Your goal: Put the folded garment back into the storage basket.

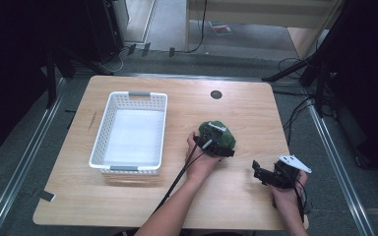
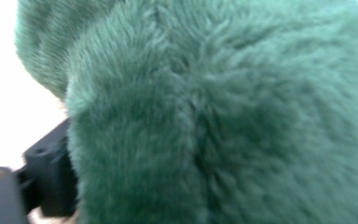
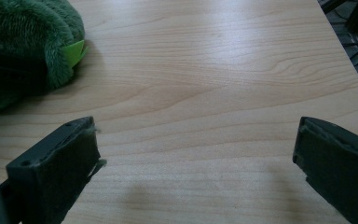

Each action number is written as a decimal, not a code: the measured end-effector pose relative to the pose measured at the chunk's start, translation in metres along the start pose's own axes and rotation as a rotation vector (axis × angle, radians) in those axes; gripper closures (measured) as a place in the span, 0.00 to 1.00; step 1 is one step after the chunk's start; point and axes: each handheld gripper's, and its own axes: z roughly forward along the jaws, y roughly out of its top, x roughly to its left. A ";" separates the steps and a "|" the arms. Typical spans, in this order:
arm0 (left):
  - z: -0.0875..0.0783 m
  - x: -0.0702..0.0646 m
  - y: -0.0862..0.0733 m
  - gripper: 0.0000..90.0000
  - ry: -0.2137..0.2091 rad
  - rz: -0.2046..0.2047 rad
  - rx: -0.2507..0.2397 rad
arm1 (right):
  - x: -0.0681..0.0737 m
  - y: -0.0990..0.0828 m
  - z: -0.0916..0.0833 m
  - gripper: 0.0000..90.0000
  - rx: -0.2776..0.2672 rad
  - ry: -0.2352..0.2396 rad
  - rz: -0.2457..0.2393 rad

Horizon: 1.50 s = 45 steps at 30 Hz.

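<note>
Wooden table (image 1: pixel 128 206) with rounded corners, set among dark stands and floor cables, seen from above the person's side. Left gripper (image 1: pixel 215 139): pressed into the green plush toy (image 1: pixel 221 132) at mid-table. In the left gripper view the fur (image 2: pixel 223 121) crowds right up to the lens and one black jaw stands at its left flank, so the toy lies between the jaws; whether the pads already pinch it cannot be told. Right gripper (image 3: pixel 193 154): jaws spread wide over bare wood, holding nothing, parked near the front right corner of the table in the right hand (image 1: pixel 288 194); the toy (image 3: pixel 23 51) lies at the upper left of its view, apart from it.

White plastic basket (image 1: pixel 128 169), empty, stands on the left half of the table, well apart from the toy, and looks the likely destination.

Risks, as judged: a bite on loose pile alone could let the soft body sag or slip out when lifted; a low carry could catch the basket's near wall and push the light basket along.

Clearances: open wood lies between toy and basket, and the basket's wide open top gives easy entry. A small dark disc (image 1: pixel 216 94) lies near the far edge, off the path.
</note>
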 end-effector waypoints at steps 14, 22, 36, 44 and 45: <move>-0.020 0.006 0.005 0.22 -0.026 0.003 -0.054 | 0.000 0.000 0.000 0.01 0.000 0.001 0.000; -0.049 0.013 0.012 0.22 -0.076 -0.009 -0.127 | 0.000 0.000 0.000 0.01 0.002 0.001 -0.002; -0.085 0.028 0.019 0.22 -0.078 -0.012 -0.191 | 0.000 0.000 0.000 0.00 0.004 -0.001 0.000; -0.105 0.040 0.020 0.22 -0.074 -0.021 -0.226 | 0.000 0.000 0.000 0.01 0.004 -0.001 0.000; -0.108 0.042 0.019 0.22 -0.071 -0.018 -0.228 | 0.000 0.000 0.000 0.01 0.005 -0.001 0.001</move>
